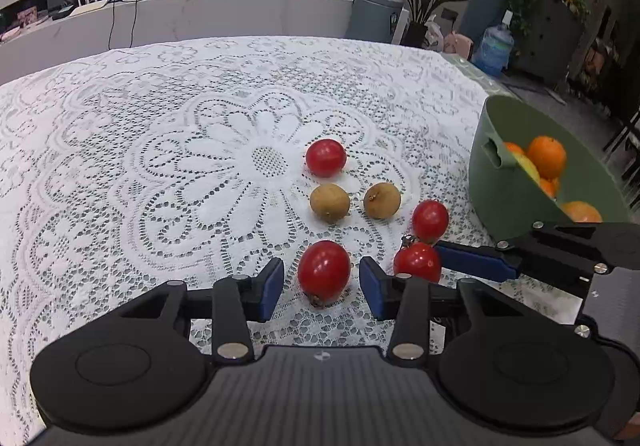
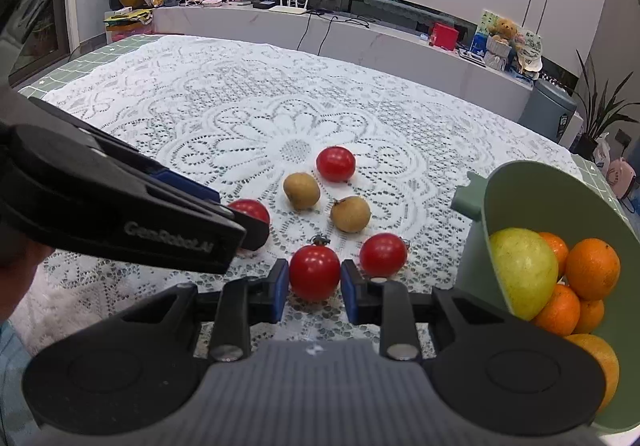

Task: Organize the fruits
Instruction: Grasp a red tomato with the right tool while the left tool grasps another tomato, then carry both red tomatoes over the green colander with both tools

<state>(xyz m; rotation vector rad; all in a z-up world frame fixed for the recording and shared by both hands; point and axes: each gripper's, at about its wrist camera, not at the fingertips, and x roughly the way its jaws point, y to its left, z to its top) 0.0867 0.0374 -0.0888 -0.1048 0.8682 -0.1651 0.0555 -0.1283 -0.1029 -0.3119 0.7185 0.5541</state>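
Several red tomatoes and two small brown fruits lie on a white lace cloth. In the left wrist view my left gripper (image 1: 321,275) is open around one tomato (image 1: 324,266), with a narrow gap at each blue pad. In the right wrist view my right gripper (image 2: 315,280) is shut on another tomato (image 2: 315,270), which still rests on the cloth. That same tomato (image 1: 418,262) shows beside the right gripper's blue finger (image 1: 476,260). The brown fruits (image 1: 330,202) (image 1: 382,200) lie just beyond, with two more tomatoes (image 1: 326,158) (image 1: 430,220).
A tilted green bowl (image 2: 488,214) stands at the right, holding several oranges (image 2: 592,262) and a yellow-green fruit (image 2: 524,274). The lace cloth (image 1: 160,126) stretches bare to the left and far side. The left gripper's body (image 2: 120,222) crosses the right wrist view's left side.
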